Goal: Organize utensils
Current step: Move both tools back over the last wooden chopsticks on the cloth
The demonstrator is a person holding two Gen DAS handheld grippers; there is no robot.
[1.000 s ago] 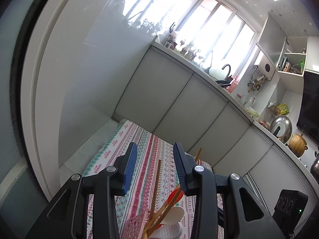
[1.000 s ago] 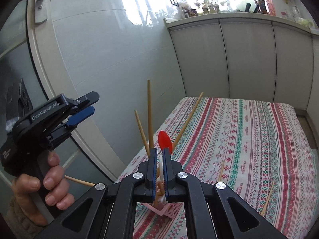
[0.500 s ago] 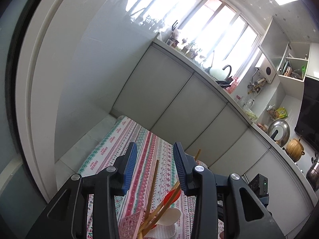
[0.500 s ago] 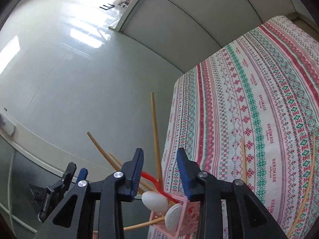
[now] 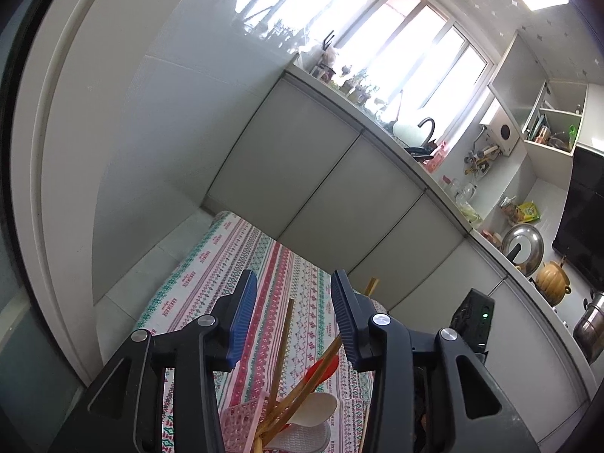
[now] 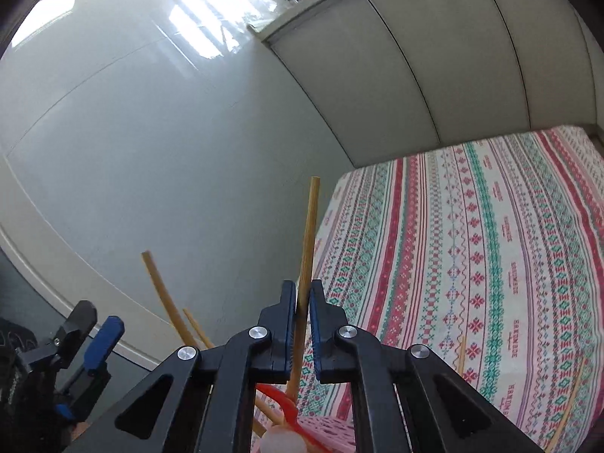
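Tabletop (image 6: 490, 245) under a striped, patterned cloth of red, green and white fills the right half of the right wrist view, running from 12 o'clock down to 5 o'clock, with grey cabinet doors (image 6: 434, 56) behind it. In the left wrist view the same cloth lies below a long kitchen counter (image 5: 415, 173) and a bright window (image 5: 415, 49).

Left tongs (image 5: 292, 321) stand apart with nothing between the blue pads, hovering above a pink perforated utensil basket (image 5: 241, 415) at 6 o'clock. The basket holds several wooden chopsticks (image 5: 313, 370), a red spoon (image 5: 322, 368) and white spoons (image 5: 313, 407).

Right tongs (image 6: 302, 324) have just been closing and are now clamped on one upright wooden chopstick (image 6: 309, 234), which rises toward 12 o'clock above the pads while its lower end runs down toward the basket. Two more chopsticks lean out at 9 o'clock. At 5 o'clock, two loose chopsticks (image 6: 460, 355) lie flat on the cloth, apart from the basket.
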